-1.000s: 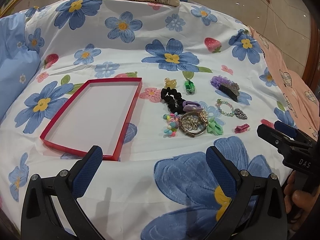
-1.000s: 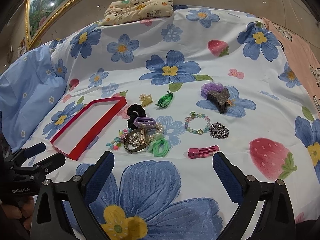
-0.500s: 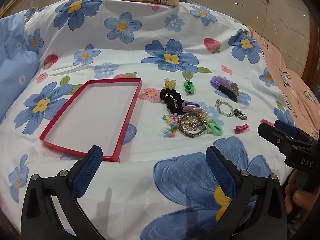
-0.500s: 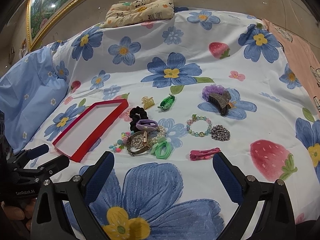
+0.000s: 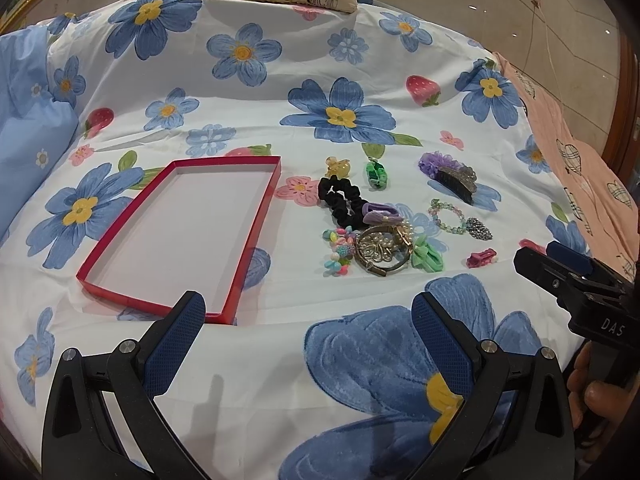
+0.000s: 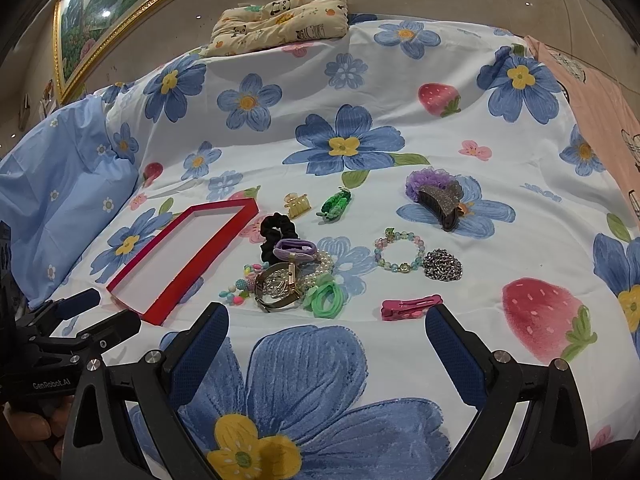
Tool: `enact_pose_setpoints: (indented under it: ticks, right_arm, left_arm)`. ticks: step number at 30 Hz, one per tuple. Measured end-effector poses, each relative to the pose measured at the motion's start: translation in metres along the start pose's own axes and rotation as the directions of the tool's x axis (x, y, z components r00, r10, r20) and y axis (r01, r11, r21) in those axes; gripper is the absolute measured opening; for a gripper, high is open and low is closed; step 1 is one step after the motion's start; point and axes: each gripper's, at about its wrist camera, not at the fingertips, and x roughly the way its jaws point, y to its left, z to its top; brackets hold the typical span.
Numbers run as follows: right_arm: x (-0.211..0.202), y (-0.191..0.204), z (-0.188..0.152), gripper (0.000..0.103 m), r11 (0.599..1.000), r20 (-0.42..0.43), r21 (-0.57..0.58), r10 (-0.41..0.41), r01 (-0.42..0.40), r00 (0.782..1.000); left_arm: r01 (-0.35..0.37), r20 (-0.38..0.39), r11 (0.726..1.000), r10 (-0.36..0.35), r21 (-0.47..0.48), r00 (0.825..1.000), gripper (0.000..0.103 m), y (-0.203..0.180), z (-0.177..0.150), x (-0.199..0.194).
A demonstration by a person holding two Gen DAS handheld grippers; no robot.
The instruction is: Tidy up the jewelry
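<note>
Fingers of the left gripper (image 5: 308,320) and right gripper (image 6: 326,330) spread wide, holding nothing. Both hover near the jewelry pile (image 6: 288,276), beside the red tray (image 5: 256,224).

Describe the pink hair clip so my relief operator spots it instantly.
Start at the red tray on the floral bedsheet, then look right past the tangled pile of bracelets and hair ties. The pink hair clip lies alone nearest the right gripper, the only flat, bright pink piece.

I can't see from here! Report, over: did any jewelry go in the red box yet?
Left gripper open. Right gripper open. Red box holds nothing; jewelry pile beside it on bedsheet. Nothing blocking.
</note>
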Motion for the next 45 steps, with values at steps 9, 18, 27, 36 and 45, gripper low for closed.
enact_pose_setpoints:
  ticks: [9, 18, 27, 36, 45]
  right_arm:
    - [0.001, 0.001, 0.000, 0.100, 1.000, 0.001, 0.000, 0.002, -0.002, 1.000]
    - [0.011, -0.007, 0.005, 0.100, 1.000, -0.020, 0.028, 0.002, -0.002, 1.000]
    - [0.029, -0.016, 0.021, 0.100, 0.999, -0.032, 0.042, 0.014, -0.013, 0.999]
    - [0.055, -0.027, 0.036, 0.099, 0.996, -0.064, 0.077, 0.047, -0.042, 0.997]
    - [0.088, -0.039, 0.055, 0.086, 0.995, -0.103, 0.092, 0.049, -0.039, 0.993]
  left_arm:
    - [0.011, -0.014, 1.000, -0.011, 0.003, 1.000, 0.103, -0.002, 0.006, 0.009]
    - [0.029, -0.027, 1.000, -0.030, -0.002, 0.999, 0.103, 0.005, 0.016, 0.025]
    - [0.029, -0.045, 1.000, -0.029, 0.000, 0.999, 0.103, 0.012, 0.036, 0.047]
    - [0.030, -0.075, 1.000, -0.029, 0.002, 0.997, 0.101, 0.015, 0.065, 0.074]
    - [0.041, -0.127, 0.999, -0.040, 0.003, 0.991, 0.101, 0.017, 0.084, 0.111]
